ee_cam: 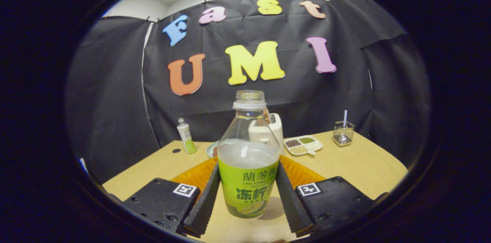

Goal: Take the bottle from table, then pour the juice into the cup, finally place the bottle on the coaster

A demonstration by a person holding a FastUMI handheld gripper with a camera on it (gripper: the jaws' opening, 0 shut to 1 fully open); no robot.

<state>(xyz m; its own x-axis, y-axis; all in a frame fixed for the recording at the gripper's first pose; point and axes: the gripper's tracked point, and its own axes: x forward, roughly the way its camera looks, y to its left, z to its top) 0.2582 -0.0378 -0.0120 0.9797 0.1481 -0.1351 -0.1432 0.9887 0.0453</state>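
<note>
Bottle (248, 166) stands upright between hand-held gripper (247, 193) fingers, orange coaster (195, 176) behind

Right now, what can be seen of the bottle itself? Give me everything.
The bottle is clear plastic with a green label round its lower body, a white neck ring and an open mouth with no cap. Pale juice fills it to about the shoulder. It stands upright between the gripper fingers, which lie against its two sides at label height. Its base seems to sit on the wooden table, just before the orange coaster.
</note>
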